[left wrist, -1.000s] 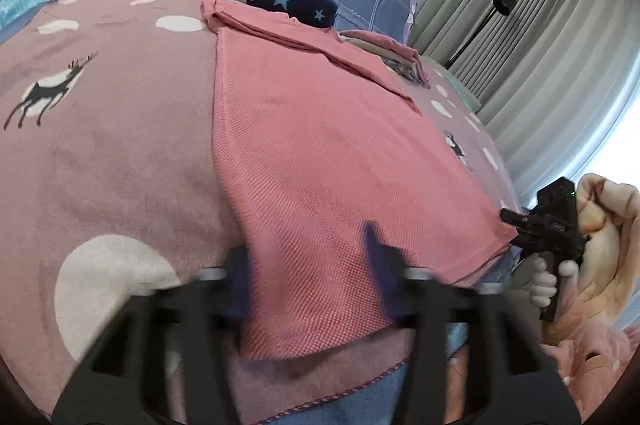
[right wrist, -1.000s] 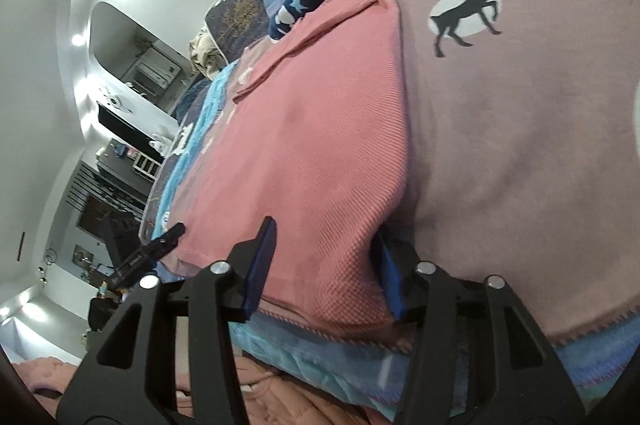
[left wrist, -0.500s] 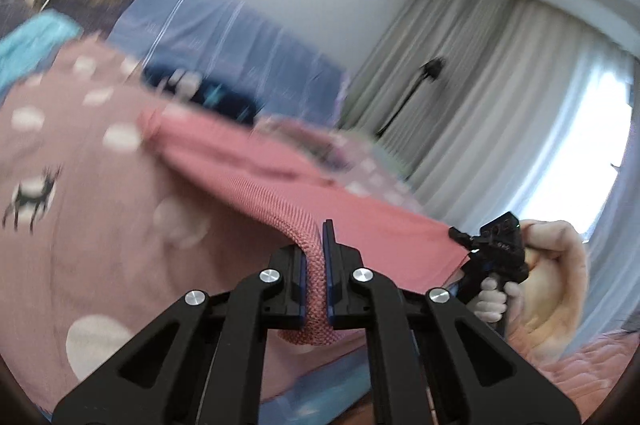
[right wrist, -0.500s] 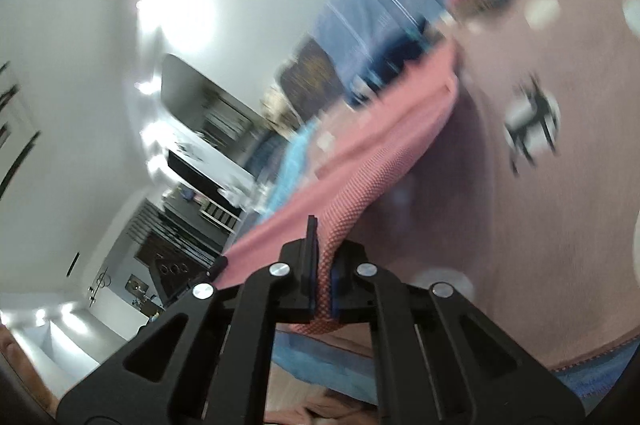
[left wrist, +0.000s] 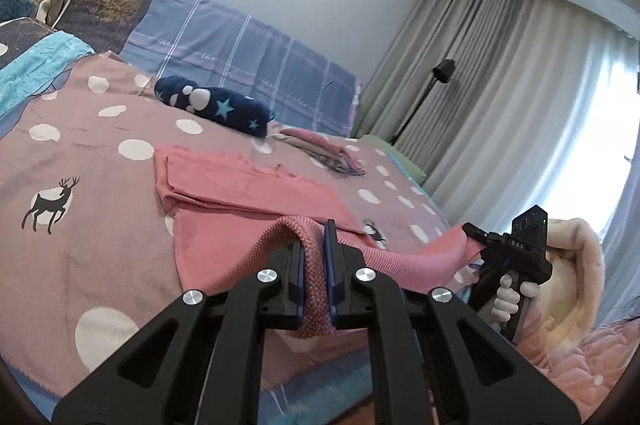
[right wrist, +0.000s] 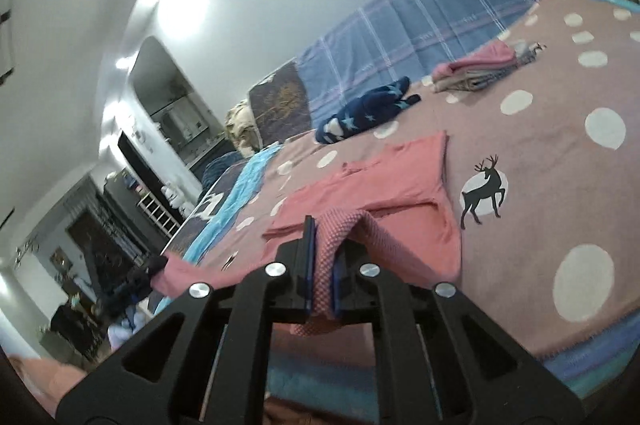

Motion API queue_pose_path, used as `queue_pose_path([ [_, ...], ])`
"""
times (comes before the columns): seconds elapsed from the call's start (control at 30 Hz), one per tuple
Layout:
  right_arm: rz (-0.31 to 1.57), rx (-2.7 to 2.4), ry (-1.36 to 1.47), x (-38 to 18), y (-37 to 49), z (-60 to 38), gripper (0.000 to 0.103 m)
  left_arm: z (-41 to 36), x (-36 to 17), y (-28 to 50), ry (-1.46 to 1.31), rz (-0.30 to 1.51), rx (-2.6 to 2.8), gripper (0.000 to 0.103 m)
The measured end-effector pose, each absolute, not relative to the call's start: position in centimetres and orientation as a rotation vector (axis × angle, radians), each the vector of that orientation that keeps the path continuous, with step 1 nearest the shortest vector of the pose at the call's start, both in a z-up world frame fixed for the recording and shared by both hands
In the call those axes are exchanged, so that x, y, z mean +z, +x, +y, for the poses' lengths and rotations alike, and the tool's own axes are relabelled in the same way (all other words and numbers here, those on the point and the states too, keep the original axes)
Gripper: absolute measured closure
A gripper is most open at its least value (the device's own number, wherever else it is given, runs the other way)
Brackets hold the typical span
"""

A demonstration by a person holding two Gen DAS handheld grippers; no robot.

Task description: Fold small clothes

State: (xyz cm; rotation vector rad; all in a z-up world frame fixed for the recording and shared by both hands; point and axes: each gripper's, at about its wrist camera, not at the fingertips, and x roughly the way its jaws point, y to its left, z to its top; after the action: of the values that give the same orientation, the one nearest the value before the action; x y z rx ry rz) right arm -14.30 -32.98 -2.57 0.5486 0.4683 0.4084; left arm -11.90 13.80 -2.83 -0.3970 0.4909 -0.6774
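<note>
A pink knit garment [left wrist: 248,193] lies flat on the dotted pink blanket [left wrist: 80,153], its sleeves folded in at the far end. My left gripper [left wrist: 316,237] is shut on the near hem, which bunches up between the pads. The hem stretches rightward to my right gripper [left wrist: 476,233], held in a person's hand [left wrist: 508,301]. In the right wrist view the right gripper [right wrist: 322,233] is likewise shut on a fold of the garment [right wrist: 384,185]. The near edge hangs lifted above the blanket [right wrist: 560,145], and the left gripper [right wrist: 156,265] shows dark at its far corner.
A navy star-patterned item [left wrist: 216,107] and a small pile of folded clothes [left wrist: 320,145] lie beyond the garment. Checked blue pillows line the headboard. A floor lamp [left wrist: 444,69] and grey curtains stand to the right, and the bed's edge runs just below the grippers.
Both grippers went from open around the hem to shut on it. They have risen, lifting the near edge off the blanket, and both views now tilt up toward the wall.
</note>
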Motion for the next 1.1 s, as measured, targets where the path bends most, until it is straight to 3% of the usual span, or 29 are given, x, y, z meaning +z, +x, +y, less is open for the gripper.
queue_pose_path([
  [0.57,0.526,0.302,0.404,-0.9,4.0,-31.9,0.095,10.1,-0.3,5.9,-0.228,0.516,-0.474,0.095],
  [0.77,0.622,0.273,0.387,-3.8,12.9,-31.6,0.093,8.8,-2.9,13.9,-0.150,0.584,-0.382,0.095],
  [0.87,0.725,0.222,0.375,-7.8,16.6,-31.6,0.069,7.9,-7.7,18.2,-0.127,0.721,-0.339,0.094],
  [0.9,0.765,0.189,0.374,-9.5,17.4,-31.7,0.066,7.7,-9.4,19.3,-0.130,0.772,-0.319,0.092],
  [1.03,0.811,0.218,0.375,-11.9,17.4,-32.0,0.067,8.5,-12.4,20.4,-0.184,0.857,-0.312,0.088],
  [1.1,0.801,0.228,0.343,-11.4,16.8,-32.3,0.066,9.2,-11.6,20.0,-0.193,0.833,-0.322,0.079],
])
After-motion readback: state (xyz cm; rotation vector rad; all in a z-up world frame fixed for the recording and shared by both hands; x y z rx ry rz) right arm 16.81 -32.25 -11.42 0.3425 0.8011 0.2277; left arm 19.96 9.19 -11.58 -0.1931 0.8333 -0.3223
